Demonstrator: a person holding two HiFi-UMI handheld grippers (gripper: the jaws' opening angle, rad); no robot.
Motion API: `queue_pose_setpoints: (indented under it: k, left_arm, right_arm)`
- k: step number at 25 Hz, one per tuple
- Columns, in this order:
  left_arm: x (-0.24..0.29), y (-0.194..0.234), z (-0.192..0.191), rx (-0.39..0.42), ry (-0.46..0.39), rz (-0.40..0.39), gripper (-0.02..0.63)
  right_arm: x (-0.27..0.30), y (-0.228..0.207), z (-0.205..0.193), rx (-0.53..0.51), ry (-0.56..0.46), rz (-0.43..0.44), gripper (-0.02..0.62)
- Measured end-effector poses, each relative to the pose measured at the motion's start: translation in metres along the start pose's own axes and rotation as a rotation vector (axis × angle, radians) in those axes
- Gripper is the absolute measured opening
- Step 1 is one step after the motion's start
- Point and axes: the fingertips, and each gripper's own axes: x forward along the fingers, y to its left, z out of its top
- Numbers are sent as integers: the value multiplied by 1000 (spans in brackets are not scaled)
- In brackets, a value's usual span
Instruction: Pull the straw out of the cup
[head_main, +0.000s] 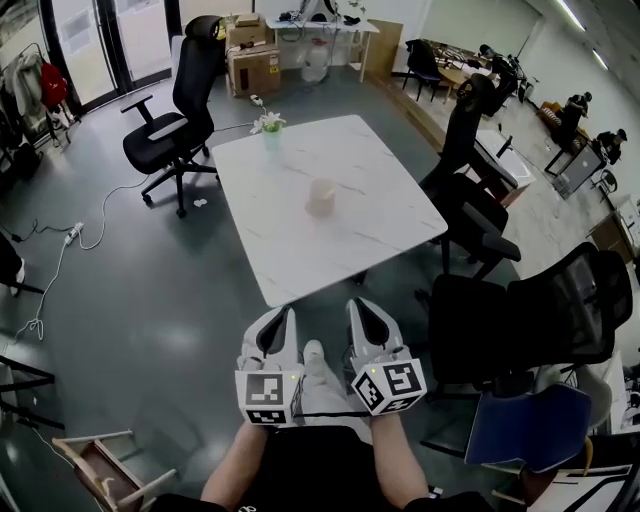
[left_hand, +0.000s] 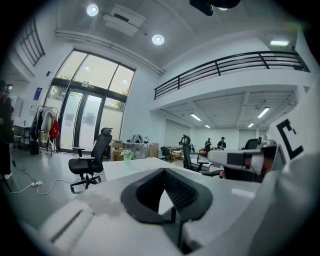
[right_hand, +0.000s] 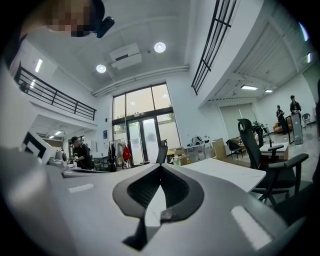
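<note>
Left gripper (head_main: 288, 315) and right gripper (head_main: 357, 305), both clenched empty, sit well short of the cup (head_main: 321, 196); arriving unopened, either could topple it before the straw is gripped.

Wears a black top (head_main: 320, 470), forearms left bare. White tapered shells with black ribbed inner lining on left gripper (head_main: 288, 318) and right gripper (head_main: 358, 310) alike. At each rear, a white cube (head_main: 268, 396) printed with black square markers.
</note>
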Motion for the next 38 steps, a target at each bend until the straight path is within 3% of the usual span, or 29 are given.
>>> queue_pose_setpoints:
  k: [9, 17, 22, 38]
  left_arm:
    - [129, 25, 3, 49, 99, 6, 0]
    - [215, 46, 27, 76, 134, 54, 0]
    - [247, 50, 29, 61, 140, 55, 0]
    - [315, 79, 5, 17, 237, -24, 0]
  right_arm:
    - [110, -90, -12, 104, 59, -27, 2]
    - [195, -127, 7, 98, 57, 59, 2]
    - [221, -156, 9, 107, 81, 42, 2]
    - [278, -172, -30, 121, 191, -36, 3]
